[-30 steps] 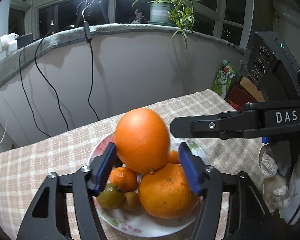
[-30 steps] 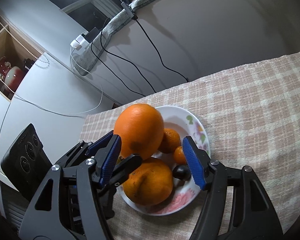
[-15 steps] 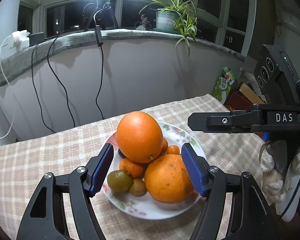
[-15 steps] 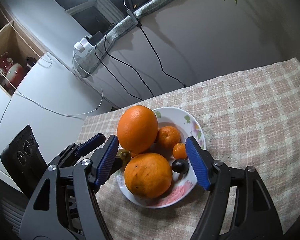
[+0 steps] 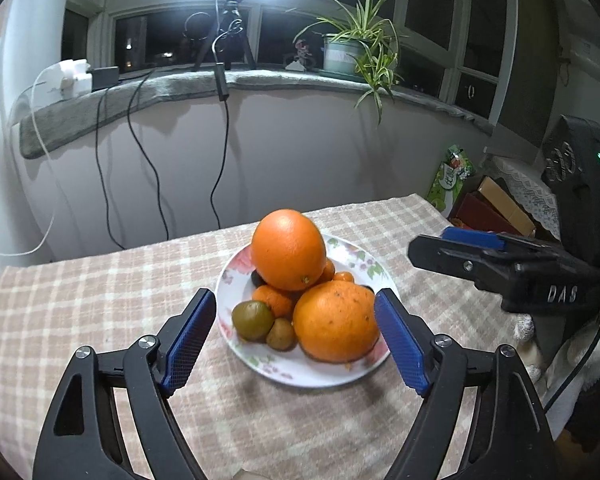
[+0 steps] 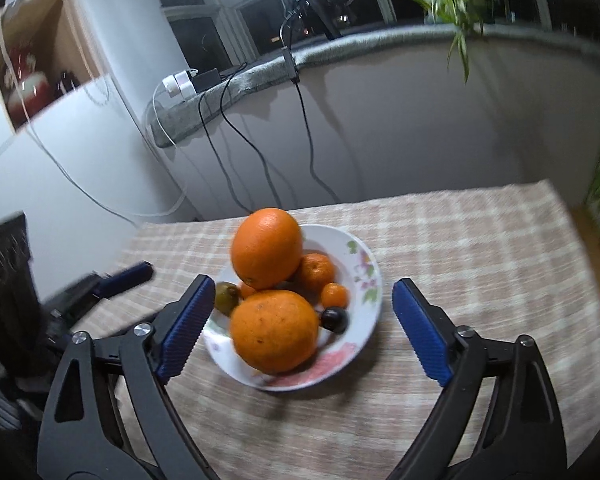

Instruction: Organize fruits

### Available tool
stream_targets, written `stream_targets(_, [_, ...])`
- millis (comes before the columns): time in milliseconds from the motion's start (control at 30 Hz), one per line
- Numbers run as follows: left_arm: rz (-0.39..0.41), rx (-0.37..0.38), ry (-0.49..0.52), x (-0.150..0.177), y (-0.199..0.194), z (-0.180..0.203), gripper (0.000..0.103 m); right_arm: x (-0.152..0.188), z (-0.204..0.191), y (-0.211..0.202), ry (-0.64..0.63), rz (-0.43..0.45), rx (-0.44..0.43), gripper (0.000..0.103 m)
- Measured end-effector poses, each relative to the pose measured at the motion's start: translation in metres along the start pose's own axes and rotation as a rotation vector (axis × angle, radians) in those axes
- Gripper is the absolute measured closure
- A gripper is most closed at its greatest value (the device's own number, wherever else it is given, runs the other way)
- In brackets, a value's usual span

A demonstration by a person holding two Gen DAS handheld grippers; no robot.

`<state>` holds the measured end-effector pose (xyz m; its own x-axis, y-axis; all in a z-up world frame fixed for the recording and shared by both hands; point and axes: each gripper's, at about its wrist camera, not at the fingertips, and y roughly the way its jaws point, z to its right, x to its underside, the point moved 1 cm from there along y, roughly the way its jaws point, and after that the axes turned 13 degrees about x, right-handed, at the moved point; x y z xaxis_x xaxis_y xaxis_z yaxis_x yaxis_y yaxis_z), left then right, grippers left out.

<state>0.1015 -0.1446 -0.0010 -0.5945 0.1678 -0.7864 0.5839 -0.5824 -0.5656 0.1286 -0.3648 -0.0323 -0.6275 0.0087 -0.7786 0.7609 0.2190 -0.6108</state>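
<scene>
Orange fruit is stacked on a plate [image 5: 346,374] ahead of the empty, wide-spread left gripper [image 5: 296,340] and right gripper [image 6: 304,328]; the top orange [image 5: 288,249] could be toppled by a nudge.

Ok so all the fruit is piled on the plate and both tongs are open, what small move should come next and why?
Probably ease both tongs a little further from the plate and stop. The top orange rests free on the pile above the lower orange, the left tongs and right tongs are open and empty, and no fruit shows on the cloth, so any nudge risks toppling it.
</scene>
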Motion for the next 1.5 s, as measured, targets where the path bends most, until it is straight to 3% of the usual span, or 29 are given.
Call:
stream_targets(133, [0.003, -0.029, -0.019, 0.007, -0.008, 0.001, 0.021, 0.009, -0.001, -0.010, -0.040, 0.033, 0.077, 0.006])
stream_targets(400, [0.026, -0.064, -0.080, 0.024, -0.026, -0.003, 0.021, 0.027, 0.011, -0.023, -0.011, 0.055, 0.136, 0.001])
stream_targets(733, [0.021, -0.111, -0.074, 0.034, -0.032, -0.005, 0.021, 0.037, 0.013, -0.028, 0.001, 0.057, 0.162, 0.000])
stream_targets(1500, [0.017, -0.093, -0.071, 0.037, -0.031, -0.005, 0.021, 0.042, 0.003, -0.023, -0.041, 0.043, 0.170, 0.000])
